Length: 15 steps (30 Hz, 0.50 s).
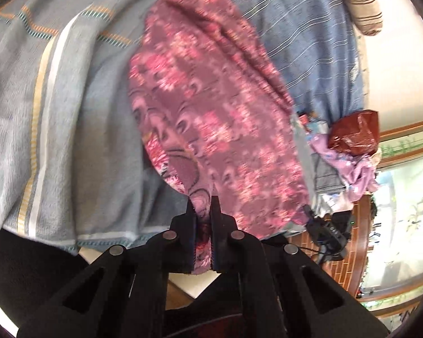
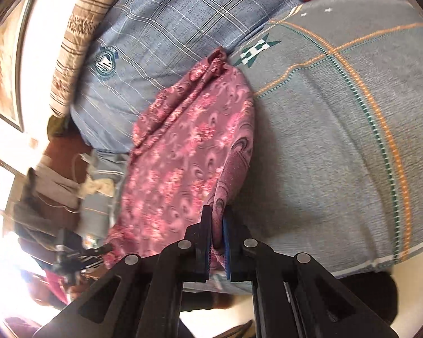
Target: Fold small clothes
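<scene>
Clearly, in the left wrist view the left tongs (image 1: 202, 202) are clamped on a near edge of the pink floral garment (image 1: 211, 107), which lies on the bed's grey blanket (image 1: 70, 112); that bunched, thin bite could slip if pulled hard. From the right wrist view, the right tongs (image 2: 217, 214) pinch the garment's (image 2: 189, 146) other near edge by the bed's front edge; uneven lifting would skew the fold.
</scene>
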Available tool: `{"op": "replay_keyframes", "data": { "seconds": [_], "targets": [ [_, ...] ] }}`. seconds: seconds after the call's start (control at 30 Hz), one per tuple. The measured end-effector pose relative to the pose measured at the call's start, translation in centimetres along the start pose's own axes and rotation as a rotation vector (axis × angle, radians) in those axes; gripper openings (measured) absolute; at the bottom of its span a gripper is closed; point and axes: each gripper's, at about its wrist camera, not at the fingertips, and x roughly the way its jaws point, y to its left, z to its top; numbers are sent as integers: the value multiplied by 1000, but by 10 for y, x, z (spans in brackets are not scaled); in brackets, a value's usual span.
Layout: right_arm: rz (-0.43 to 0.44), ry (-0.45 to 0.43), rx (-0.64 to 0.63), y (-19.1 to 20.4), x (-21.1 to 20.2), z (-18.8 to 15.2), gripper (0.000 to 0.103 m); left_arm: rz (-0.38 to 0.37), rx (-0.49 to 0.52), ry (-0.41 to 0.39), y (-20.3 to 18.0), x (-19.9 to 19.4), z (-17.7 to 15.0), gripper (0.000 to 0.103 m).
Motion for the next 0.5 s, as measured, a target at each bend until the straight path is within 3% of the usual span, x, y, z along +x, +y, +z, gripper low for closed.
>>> {"op": "replay_keyframes", "data": {
  "seconds": [0.17, 0.3, 0.5],
  "targets": [
    [-69, 65, -35, 0, 15, 3, 11, 28, 14, 14, -4, 8, 8, 5],
    [-110, 103, -58, -4, 26, 0, 6, 33, -10, 34, 0, 15, 8, 5],
    [81, 44, 16, 8, 15, 15, 6, -30, -14, -17, -13, -2, 18, 5]
  ]
}}
